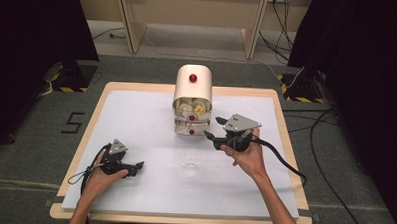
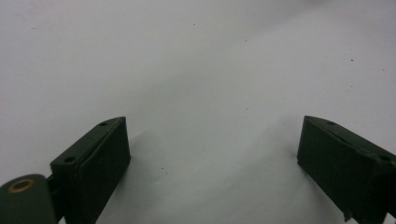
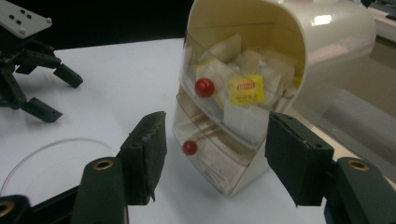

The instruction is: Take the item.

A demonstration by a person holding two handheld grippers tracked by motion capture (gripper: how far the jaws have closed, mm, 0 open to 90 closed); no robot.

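cream tea-bag dispenser (image 3: 261, 88) faces the right gripper (image 3: 215, 158); both grippers' fingers spread, left gripper (image 2: 212, 154) too.

A cream dispenser (image 1: 192, 99) stands upright at the far middle of the surface (image 1: 136, 120) — clear drawers with red knobs (image 3: 204, 87), tea bags (image 3: 246, 89) inside. A clear glass (image 1: 191, 159) sits just near of it.

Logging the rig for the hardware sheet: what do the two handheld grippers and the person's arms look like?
Both are handheld, with dark, near-black bodies. The left gripper and right gripper each carry a grey three-cornered plate with small holes on top and trail a black cable. The jaws are flat rectangular black blocks with screw holes; brass-coloured rivets sit at the linkage pivots. No sleeve shows on either forearm.
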